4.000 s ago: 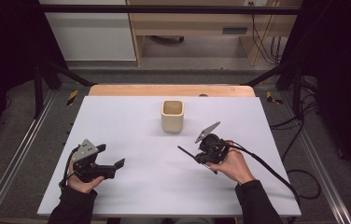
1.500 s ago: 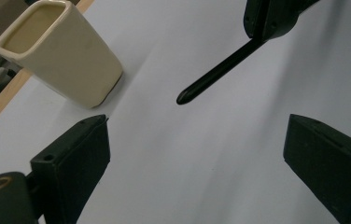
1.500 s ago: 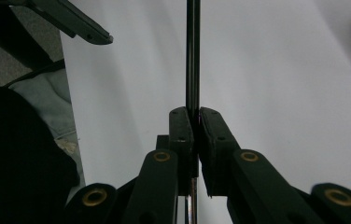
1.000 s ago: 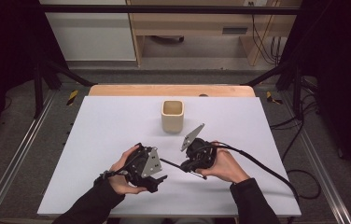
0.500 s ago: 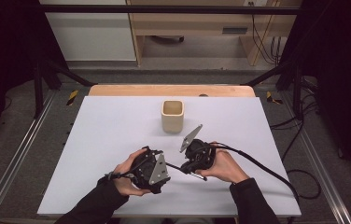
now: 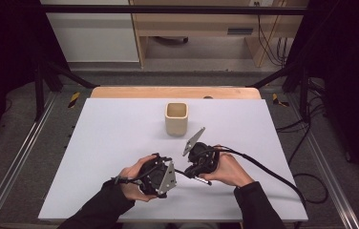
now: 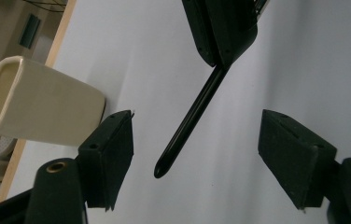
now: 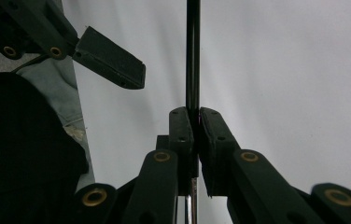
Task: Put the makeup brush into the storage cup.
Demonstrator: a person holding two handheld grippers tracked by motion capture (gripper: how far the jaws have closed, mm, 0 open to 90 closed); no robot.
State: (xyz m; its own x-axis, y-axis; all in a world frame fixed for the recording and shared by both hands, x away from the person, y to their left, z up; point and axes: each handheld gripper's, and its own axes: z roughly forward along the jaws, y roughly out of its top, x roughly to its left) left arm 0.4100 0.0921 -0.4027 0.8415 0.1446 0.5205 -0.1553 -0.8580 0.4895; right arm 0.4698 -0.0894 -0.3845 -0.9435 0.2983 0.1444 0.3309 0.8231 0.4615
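A slim black pen (image 7: 190, 122) is clamped in my right gripper (image 8: 194, 112), whose jaws are shut on its shaft (image 8: 192, 51). My left gripper (image 7: 195, 116) faces it with the pen's free end between its open jaws. Those jaws have just been closing, and the pads stand clear of the pen on both sides. In the high view the left gripper (image 6: 174, 174) and right gripper (image 6: 193, 171) meet near the table's front middle. A cream square cup (image 6: 176, 118) stands upright behind them, and appears again (image 7: 38, 107) beside the left jaw.
The white tabletop (image 6: 110, 143) spreads wide on both sides of the hands. A wooden strip (image 6: 130, 92) runs along the far edge. The right gripper's cable (image 6: 273, 174) trails off to the right. One left jaw (image 8: 113, 58) shows in the right gripper view.
My left hand came from the table's left side to the right gripper and edged closer. Its jaws have narrowed around the pen's end. The right gripper has kept still with the pen.
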